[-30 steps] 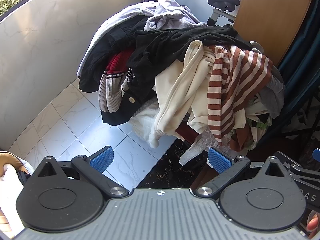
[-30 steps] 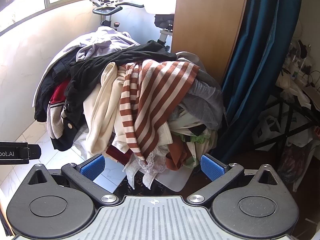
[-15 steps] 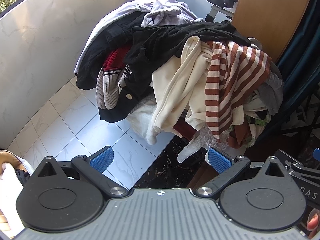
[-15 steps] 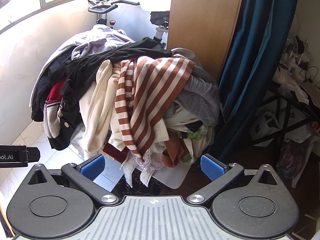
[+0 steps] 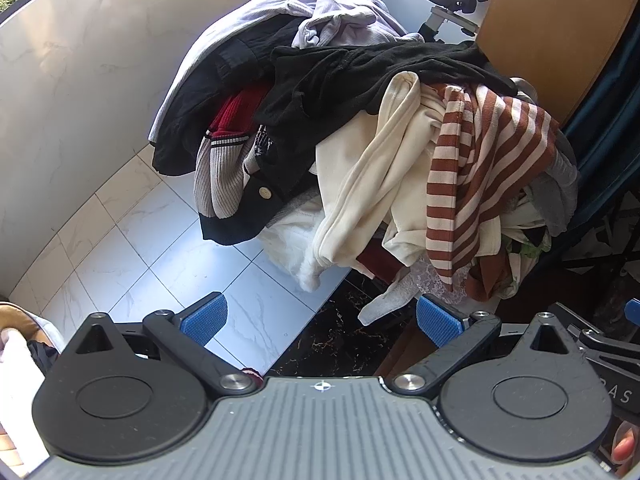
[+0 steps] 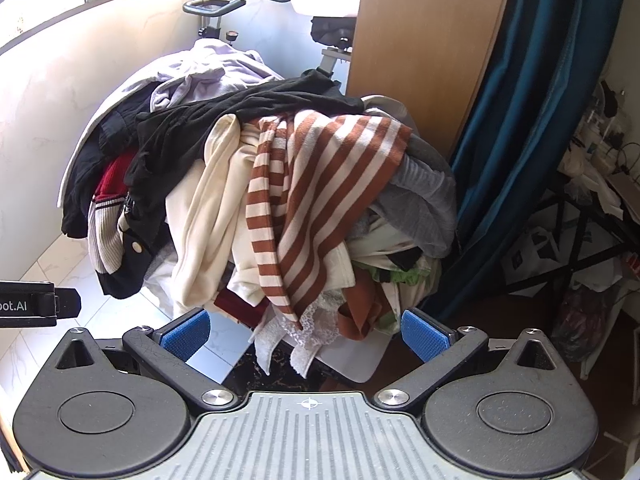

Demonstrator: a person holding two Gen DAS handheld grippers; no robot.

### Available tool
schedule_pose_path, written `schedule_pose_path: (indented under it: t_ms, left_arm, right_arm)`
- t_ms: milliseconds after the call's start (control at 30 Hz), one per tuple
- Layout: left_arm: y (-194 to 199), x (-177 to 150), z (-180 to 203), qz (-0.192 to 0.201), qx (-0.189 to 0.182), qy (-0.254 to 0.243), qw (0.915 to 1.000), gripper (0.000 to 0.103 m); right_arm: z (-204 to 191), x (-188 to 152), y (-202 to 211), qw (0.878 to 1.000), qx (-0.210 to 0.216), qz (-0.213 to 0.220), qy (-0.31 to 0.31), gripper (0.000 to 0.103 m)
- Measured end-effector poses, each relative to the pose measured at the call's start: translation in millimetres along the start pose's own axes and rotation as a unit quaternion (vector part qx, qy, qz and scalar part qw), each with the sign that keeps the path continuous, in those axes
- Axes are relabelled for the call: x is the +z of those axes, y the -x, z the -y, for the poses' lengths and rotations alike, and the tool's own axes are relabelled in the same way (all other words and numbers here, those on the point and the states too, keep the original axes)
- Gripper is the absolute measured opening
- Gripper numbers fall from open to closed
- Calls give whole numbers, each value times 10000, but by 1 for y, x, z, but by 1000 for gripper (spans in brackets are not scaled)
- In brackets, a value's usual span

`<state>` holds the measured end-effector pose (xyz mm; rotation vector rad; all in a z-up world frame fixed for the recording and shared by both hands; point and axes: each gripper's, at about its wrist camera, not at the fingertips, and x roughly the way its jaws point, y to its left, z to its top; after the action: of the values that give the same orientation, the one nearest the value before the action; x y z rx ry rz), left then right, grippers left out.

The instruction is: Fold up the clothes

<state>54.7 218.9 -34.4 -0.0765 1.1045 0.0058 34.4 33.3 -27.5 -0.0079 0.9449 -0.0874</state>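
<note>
A tall heap of clothes (image 5: 360, 140) (image 6: 260, 184) fills the middle of both wrist views. On top lies a black garment (image 5: 360, 76) (image 6: 248, 116). A brown-and-white striped top (image 5: 488, 168) (image 6: 320, 200) hangs down its front, beside a cream garment (image 5: 380, 184) (image 6: 208, 216). My left gripper (image 5: 320, 318) is open, short of the heap's lower edge, with nothing between its blue pads. My right gripper (image 6: 306, 334) is open too, and the striped top's hem and some white lace (image 6: 316, 328) hang just beyond its fingers.
A white curved wall (image 5: 72, 112) and pale floor tiles (image 5: 168, 256) lie left of the heap. Behind it stand an exercise bike (image 6: 216, 4) and a wooden panel (image 6: 424, 40). A blue curtain (image 6: 532, 120) and a cluttered rack (image 6: 592, 184) are on the right.
Both grippers have moved closer to the heap, which now looks larger in both views. Both stay open and hold nothing.
</note>
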Motion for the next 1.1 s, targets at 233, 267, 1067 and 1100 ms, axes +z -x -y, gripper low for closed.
schedule_pose_path:
  t_ms: [233,267,1067,1100]
  left_arm:
    - [-13,22,-21,-92,7,-31,10000,103]
    - [-15,25,-24,-98,12,-36,9999,103]
    - [-55,98,-110,-143,-42,-45,9999,103]
    - [-57,100,-113,-148,-50,-58,9999,103]
  right_arm:
    - [-21,17,-13,9999,-47,-82,-83,102]
    - [-24,19,-15,9999,-55,-91,-93,102]
    - [-112,81,-61,9990,-330,-152,-279,102]
    - [-116,82,-63,9989,-338,-163,-282,102]
